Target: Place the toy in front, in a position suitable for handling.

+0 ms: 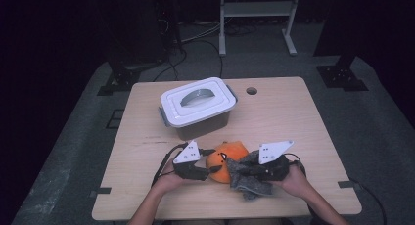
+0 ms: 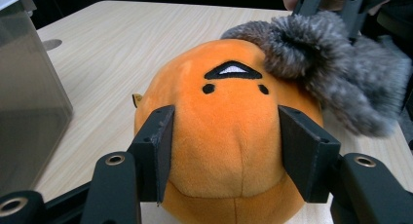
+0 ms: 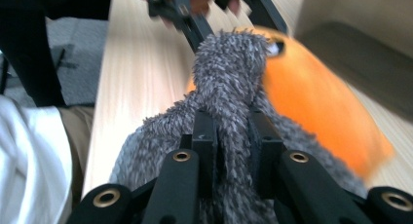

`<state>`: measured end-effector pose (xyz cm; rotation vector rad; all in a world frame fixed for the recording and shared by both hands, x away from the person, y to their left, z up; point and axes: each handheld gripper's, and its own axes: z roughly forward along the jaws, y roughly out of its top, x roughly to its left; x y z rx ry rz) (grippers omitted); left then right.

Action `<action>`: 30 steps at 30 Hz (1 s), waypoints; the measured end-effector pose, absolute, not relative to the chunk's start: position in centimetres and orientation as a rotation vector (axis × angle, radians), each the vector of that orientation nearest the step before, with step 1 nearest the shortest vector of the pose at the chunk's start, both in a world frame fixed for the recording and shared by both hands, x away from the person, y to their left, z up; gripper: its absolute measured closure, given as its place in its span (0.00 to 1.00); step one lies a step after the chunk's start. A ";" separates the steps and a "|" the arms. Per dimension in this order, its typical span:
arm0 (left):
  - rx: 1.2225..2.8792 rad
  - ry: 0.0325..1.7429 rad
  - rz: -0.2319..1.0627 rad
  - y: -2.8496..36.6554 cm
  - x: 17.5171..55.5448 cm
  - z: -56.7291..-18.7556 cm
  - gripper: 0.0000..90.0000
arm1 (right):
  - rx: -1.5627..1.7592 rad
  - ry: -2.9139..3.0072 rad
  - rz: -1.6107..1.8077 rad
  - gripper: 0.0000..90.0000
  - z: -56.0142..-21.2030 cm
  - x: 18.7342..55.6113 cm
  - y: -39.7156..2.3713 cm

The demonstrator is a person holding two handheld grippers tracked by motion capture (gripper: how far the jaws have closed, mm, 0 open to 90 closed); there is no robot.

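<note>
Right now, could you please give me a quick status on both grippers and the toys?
Left gripper astride orange plush, jaws on its sides. Right gripper shut on grey cloth, draped against plush. Lidded box behind, closed.

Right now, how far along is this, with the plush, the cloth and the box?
Done: nothing stowed; the box is lidded. In hand: left tool straddles the orange plush, jaws against its sides; right tool pinches the grey cloth. Left, probably: open the box, put both inside.

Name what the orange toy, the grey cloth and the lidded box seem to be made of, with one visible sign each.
Orange toy: soft short-pile plush; embroidered face. Grey cloth: shaggy microfibre, probably; long fuzzy tufts. Box: likely hard plastic; smooth white lid, translucent grey walls.
</note>
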<state>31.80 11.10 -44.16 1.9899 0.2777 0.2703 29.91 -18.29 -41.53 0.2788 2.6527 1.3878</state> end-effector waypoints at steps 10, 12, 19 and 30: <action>2.014 0.166 0.290 9.9 31.1 -44.1 0.46 | 0.366 2.602 1.463 0.85 -40.7 30.6 -19.8; 2.016 0.154 0.291 9.8 31.0 -44.1 0.46 | 0.351 2.595 1.456 0.85 -40.2 31.4 -19.1; 1.970 0.226 0.219 10.6 31.5 -44.5 0.21 | 0.418 2.605 1.495 0.85 -41.0 32.6 -19.4; 1.993 0.205 0.243 9.7 31.3 -44.2 0.48 | 0.311 2.631 1.474 0.85 -39.2 32.0 -18.3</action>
